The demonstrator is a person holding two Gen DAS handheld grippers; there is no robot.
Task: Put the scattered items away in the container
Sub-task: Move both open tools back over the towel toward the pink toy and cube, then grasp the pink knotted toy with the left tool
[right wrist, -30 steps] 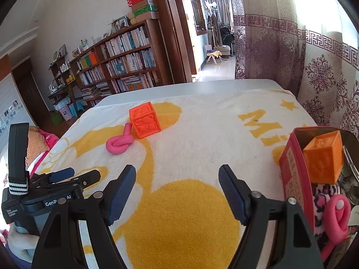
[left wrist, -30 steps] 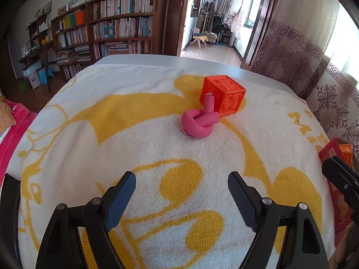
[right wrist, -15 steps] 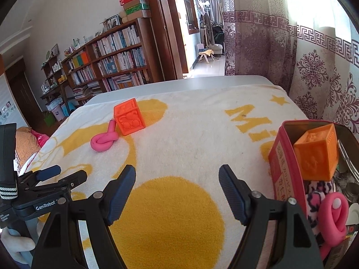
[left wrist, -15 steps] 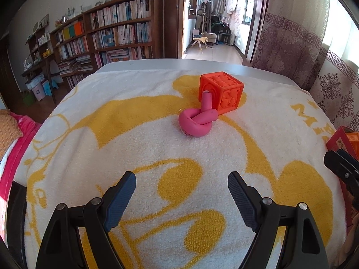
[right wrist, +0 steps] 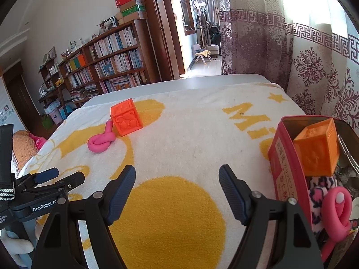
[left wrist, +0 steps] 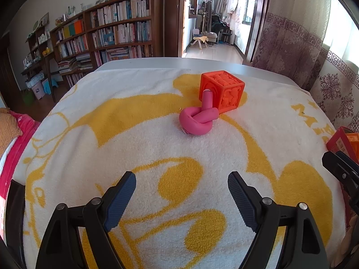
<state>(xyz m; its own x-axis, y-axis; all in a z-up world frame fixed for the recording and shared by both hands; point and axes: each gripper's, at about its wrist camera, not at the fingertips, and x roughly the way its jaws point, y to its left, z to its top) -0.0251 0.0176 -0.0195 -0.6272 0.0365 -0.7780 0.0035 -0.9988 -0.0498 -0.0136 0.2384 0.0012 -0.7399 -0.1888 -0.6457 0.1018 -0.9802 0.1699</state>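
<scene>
A: Pink knotted toy (left wrist: pixel 198 121) position?
B: Upper centre of the left wrist frame, on the towel-covered worktop (left wrist: pixel 134 134), touching the orange cube (left wrist: pixel 222 92) behind it.
A: Left claw (left wrist: pixel 181 192) state?
B: Spread, nothing between the pads, low in the frame and well short of the toy.
A: Right claw (right wrist: pixel 177 186) state?
B: Spread and empty, lower centre of its frame.
A: Container?
B: Red tin (right wrist: pixel 289 174) at the right edge, holding a second orange cube (right wrist: pixel 318 150) and a pink toy (right wrist: pixel 336 215).

An orange embossed cube (left wrist: pixel 222 90) stands on the towel, a pink knotted tube (left wrist: pixel 198 118) touching its near face. The red tin (right wrist: pixel 289 168) at right holds another orange cube (right wrist: pixel 317 151), a pink looped toy (right wrist: pixel 336 215) and, seemingly, leopard-print fabric (right wrist: pixel 318 186).
</scene>
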